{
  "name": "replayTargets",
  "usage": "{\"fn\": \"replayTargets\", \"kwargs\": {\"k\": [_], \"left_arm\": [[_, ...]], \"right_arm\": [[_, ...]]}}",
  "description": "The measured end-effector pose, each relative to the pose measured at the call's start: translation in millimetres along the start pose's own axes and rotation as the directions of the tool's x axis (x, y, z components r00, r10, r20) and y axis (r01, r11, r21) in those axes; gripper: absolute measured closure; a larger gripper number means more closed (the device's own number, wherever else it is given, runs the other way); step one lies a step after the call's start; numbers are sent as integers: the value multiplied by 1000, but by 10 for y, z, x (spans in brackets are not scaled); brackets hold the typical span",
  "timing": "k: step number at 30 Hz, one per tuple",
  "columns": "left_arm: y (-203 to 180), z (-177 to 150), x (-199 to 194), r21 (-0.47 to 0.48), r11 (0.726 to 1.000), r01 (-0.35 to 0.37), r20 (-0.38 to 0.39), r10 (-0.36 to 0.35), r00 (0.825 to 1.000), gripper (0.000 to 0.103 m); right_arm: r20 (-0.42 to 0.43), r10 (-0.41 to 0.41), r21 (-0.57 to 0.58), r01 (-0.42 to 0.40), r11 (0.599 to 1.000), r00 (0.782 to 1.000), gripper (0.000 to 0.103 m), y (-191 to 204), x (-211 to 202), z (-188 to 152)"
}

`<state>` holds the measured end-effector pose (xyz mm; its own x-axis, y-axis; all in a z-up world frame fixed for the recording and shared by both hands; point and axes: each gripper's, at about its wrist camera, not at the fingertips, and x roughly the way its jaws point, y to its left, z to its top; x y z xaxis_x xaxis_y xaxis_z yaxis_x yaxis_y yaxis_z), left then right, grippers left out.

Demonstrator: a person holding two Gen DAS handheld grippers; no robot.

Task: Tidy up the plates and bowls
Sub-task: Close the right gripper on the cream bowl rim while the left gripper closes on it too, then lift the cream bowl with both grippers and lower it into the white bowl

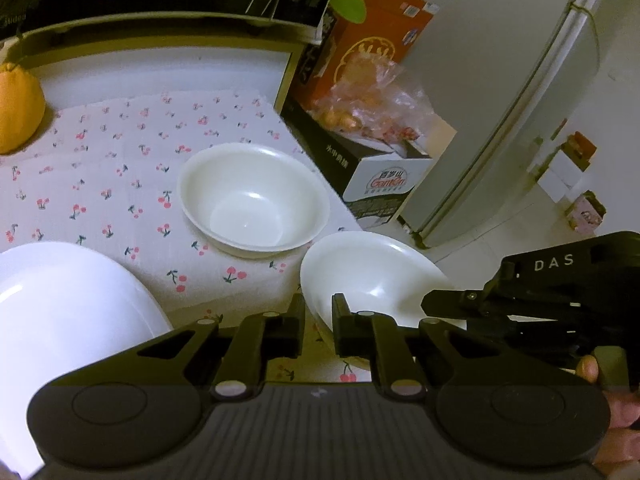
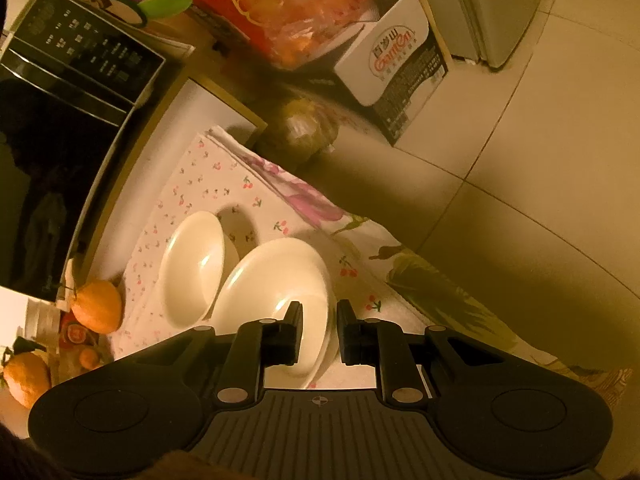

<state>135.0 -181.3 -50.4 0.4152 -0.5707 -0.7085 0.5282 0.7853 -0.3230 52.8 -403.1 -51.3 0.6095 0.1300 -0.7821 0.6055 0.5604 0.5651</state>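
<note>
Both clamped on the near bowl (image 1: 372, 280): left hand-held gripper (image 1: 319, 324), right hand-held gripper (image 2: 320, 332). Could slip, chipping far bowl (image 1: 254, 196) just beyond.

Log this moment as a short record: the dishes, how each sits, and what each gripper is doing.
surface: cherry-print cloth
near bowl: white, empty, tilted, at the cloth's near edge
far bowl: white, empty, upright on the cloth
large white dish: partly out of frame, type unclear
left gripper: fingers shut on the near bowl's rim
right gripper: fingers shut on the same bowl's rim, on another side
orange: at the cloth's far corner, untouched
</note>
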Motion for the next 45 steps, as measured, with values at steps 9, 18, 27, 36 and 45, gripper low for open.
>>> {"fn": "replayTargets", "kwargs": {"k": [9,18,27,36,45], "left_arm": [[-57,11,-218,23,1000,-3,37,2,999,91],[-27,-31,-553,8,1000,16,59,-16,998,91],[1,-178,-853,-18,1000,21,35,-21,999,91],[43,-363,-964,-31,999,40,-16,-40,999,89],[120,-547,-919,-11,1000,12,-94,-13,996,88]], "right_arm": [[4,44,-22,-44,999,999,86,70,-144,-14],[4,121,-46,-120,992,993,85,157,-406,-96],[-61,117,-114,-123,986,991,84,251,-559,-311],[-121,96,-139,-113,984,988,84,221,-532,-477],[-144,37,-237,-71,969,989,83,311,-487,-659]]}}
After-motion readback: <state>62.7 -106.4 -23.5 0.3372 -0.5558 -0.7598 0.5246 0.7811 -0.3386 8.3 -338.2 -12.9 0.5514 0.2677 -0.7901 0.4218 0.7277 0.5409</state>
